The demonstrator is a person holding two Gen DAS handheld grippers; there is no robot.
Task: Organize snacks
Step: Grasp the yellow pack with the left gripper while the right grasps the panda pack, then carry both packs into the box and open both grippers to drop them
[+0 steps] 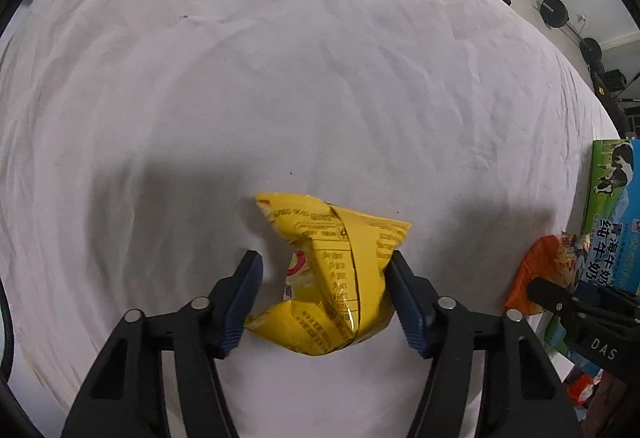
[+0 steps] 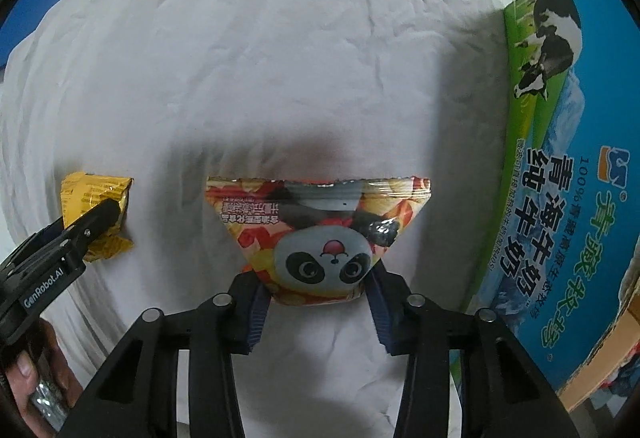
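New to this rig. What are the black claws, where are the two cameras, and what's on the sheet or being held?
There is no robot arm here. A person holds a two-finger claw in each hand, and a fisheye camera on each claw looks forward along its fingers.

In the left wrist view, the left claw points down at a white sheet with a crumpled yellow bag between its blue pads. The right-hand pad touches the bag; the left-hand pad looks just short of it, so the grip is not yet firm.

In the right wrist view, the right claw is pinching the lower end of a panda bag. A milk box stands at the right. The person's hand shows at the lower left.
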